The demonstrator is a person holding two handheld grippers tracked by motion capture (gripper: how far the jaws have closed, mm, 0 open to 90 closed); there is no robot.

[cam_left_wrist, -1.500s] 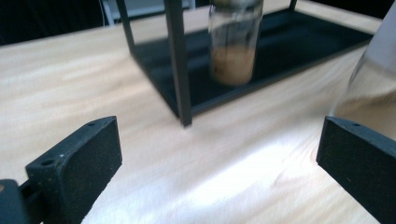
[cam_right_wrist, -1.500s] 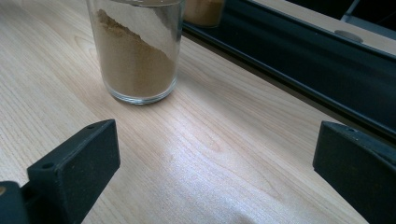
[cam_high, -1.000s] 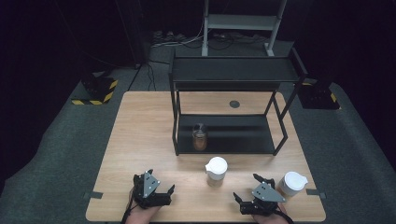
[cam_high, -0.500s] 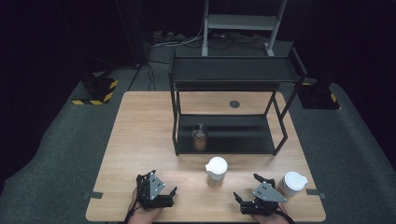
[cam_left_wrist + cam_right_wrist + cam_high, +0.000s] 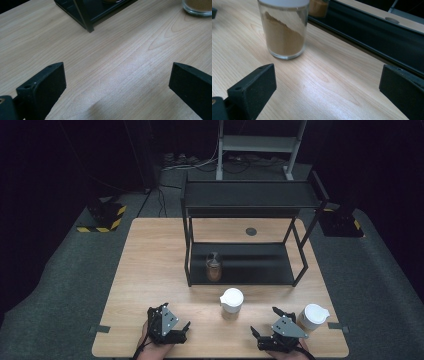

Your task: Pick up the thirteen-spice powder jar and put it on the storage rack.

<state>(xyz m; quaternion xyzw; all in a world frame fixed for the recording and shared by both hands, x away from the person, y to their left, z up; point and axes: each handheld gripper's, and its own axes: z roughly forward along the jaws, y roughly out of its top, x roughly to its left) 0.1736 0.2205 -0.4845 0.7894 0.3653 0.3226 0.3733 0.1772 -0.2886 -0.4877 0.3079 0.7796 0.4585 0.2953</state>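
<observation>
A glass jar of brown powder with a white lid (image 5: 232,303) stands on the wooden table (image 5: 150,270) in front of a black two-level rack (image 5: 250,200). A second white-lidded jar (image 5: 313,316) stands at the front right. An unlidded jar of brown powder (image 5: 213,266) sits on the rack's lower shelf. My left gripper (image 5: 172,318) rests open at the front left, with bare table between its jaws (image 5: 117,82). My right gripper (image 5: 268,323) is open too (image 5: 327,85), just right of the middle jar (image 5: 283,32), and holds nothing.
The rack's front left leg (image 5: 85,15) stands ahead of the left gripper, and its lower shelf edge (image 5: 374,35) runs ahead of the right gripper. A small dark disc (image 5: 251,231) lies on the table behind the rack. Dark floor surrounds the table.
The left gripper has shifted slightly to the right near the front edge. The right gripper and the jars have stayed put.
</observation>
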